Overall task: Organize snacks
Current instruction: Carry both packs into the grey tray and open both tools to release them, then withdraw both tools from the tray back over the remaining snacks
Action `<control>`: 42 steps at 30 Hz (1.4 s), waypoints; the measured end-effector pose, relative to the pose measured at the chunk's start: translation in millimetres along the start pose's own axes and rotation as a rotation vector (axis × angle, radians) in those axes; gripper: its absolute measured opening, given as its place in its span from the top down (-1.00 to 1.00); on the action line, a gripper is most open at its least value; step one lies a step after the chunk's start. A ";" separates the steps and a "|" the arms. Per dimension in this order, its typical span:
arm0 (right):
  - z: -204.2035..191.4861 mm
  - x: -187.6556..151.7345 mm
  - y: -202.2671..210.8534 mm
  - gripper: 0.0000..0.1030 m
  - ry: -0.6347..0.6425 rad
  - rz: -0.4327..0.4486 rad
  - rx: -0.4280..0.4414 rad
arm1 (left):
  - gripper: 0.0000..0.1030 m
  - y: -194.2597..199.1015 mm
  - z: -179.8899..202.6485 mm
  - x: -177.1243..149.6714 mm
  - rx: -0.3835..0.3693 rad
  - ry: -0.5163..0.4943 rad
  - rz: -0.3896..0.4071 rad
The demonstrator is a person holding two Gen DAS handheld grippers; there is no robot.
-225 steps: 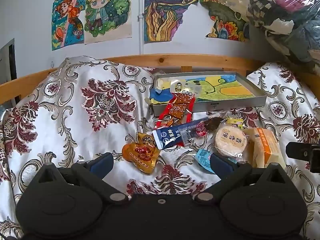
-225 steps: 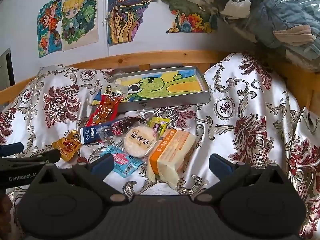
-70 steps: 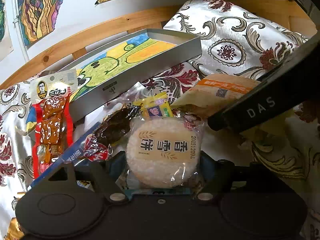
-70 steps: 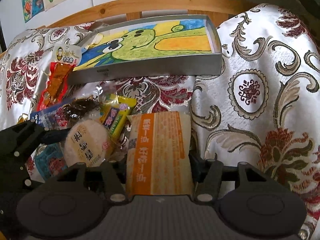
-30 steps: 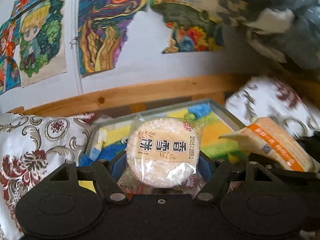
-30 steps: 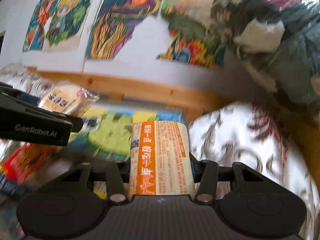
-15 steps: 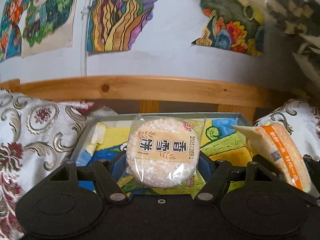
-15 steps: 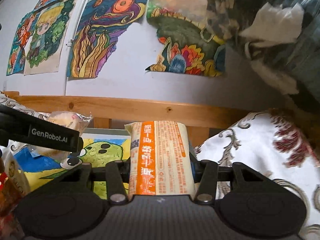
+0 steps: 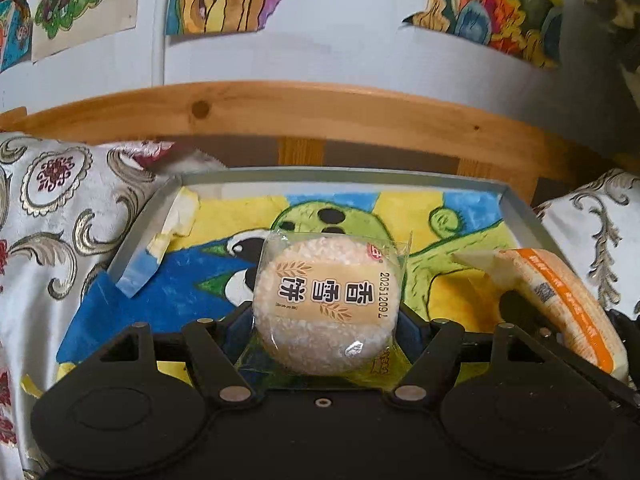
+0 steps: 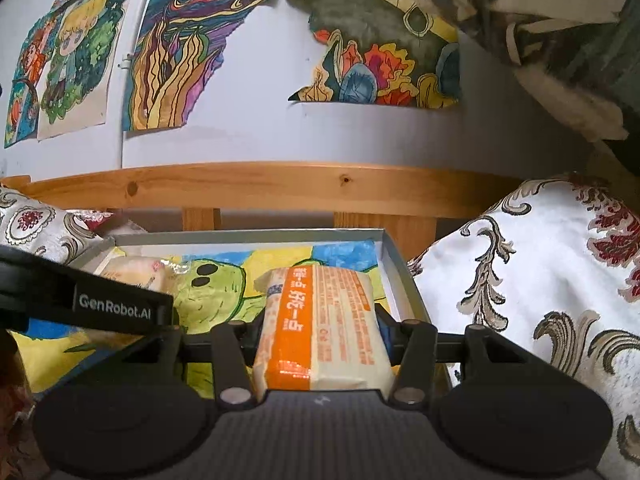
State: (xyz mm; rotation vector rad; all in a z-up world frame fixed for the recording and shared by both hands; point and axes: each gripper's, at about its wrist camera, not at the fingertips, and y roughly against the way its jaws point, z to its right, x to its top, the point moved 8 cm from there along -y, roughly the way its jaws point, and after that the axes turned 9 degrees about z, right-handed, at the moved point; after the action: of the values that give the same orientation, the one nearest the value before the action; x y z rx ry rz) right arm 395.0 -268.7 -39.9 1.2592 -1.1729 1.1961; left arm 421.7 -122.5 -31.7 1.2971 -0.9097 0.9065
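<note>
My left gripper (image 9: 326, 320) is shut on a round rice cake in clear wrap (image 9: 326, 304), held over the middle of the grey tray (image 9: 344, 179) with a green cartoon drawing inside. My right gripper (image 10: 320, 328) is shut on an orange-and-cream bread packet (image 10: 320, 320), held over the tray's (image 10: 394, 268) right end. From the left wrist view the bread packet (image 9: 560, 304) shows at the right, beside the rice cake. From the right wrist view the left gripper's black body (image 10: 80, 300) crosses at the left, with the rice cake (image 10: 136, 274) past it.
The tray lies on a floral bedspread (image 10: 540, 280) against a wooden rail (image 9: 320, 116). Colourful drawings (image 10: 180, 40) hang on the white wall behind. Bundled clothes (image 10: 560, 40) are stacked at the upper right. Torn blue paper (image 9: 136, 276) curls up at the tray's left wall.
Both grippers have moved forward and down over the tray, each still holding its snack. The tray looms larger and fills more of both views.
</note>
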 end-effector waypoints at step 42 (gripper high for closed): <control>-2.0 65.6 118.8 -1.00 0.074 0.079 -0.058 | -0.98 139.8 -17.6 45.6 0.012 0.074 0.143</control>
State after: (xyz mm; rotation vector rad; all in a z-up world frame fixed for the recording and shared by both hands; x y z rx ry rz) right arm 279.0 -271.0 30.5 1.1253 -1.2037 1.2476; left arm 310.5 -94.9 62.2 1.2118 -0.9493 1.0657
